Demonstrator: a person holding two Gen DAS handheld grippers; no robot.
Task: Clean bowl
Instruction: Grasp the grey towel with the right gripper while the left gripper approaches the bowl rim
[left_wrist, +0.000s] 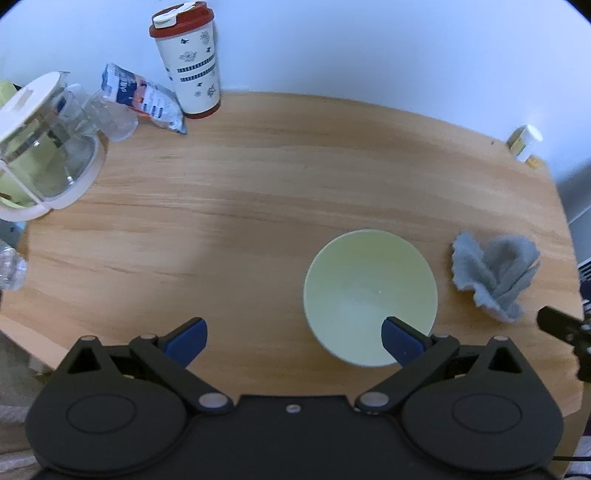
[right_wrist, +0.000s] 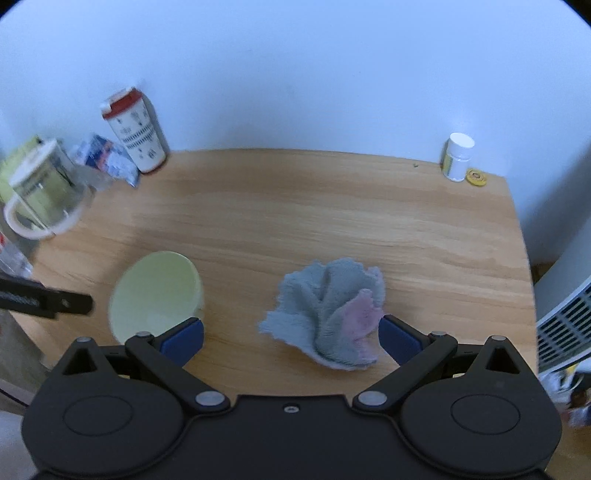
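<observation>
Wooden table (left_wrist: 258, 166) carries our bowl (left_wrist: 369, 291) lower right, cloth (right_wrist: 328, 314) just beside — both grippers (left_wrist: 293, 343) (right_wrist: 290, 339) gape wide, empty, right gripper nearer cloth.

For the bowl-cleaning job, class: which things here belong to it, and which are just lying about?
Belong: bowl, grey cloth, both open claws.
Lying about: red-lidded tumbler, glass jug, snack packet, white-capped bottle.
</observation>
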